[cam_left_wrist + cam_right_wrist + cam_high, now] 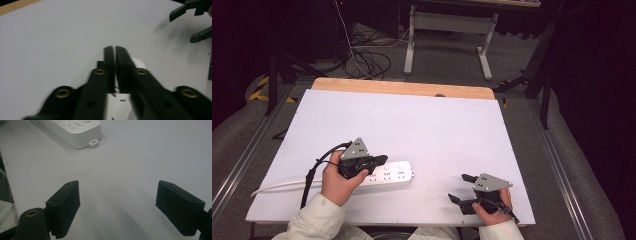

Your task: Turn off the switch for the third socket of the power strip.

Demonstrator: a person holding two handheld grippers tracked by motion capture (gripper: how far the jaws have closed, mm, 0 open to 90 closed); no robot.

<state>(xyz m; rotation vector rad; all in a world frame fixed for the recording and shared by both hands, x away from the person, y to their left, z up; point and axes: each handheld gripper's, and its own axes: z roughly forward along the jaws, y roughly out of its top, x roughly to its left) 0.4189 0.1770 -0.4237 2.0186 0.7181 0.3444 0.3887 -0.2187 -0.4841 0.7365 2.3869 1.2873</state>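
Jaws on my left gripper [379,160] are pressed nearly together, with only a thin slit between their tips, and they clamp nothing. They sit over the white power strip [389,175], whose rounded end peeks out just beyond the tips in the left gripper view [138,63]. The strip lies flat on the white table [412,120], toward the near left, and its white cord [277,186] runs off to the left edge. My right gripper [459,189] rests near the front right corner, well apart from the strip, jaws spread wide and empty. In the right gripper view, I see bare tabletop between those jaws and the strip's end with its small tab [94,143] farther off.
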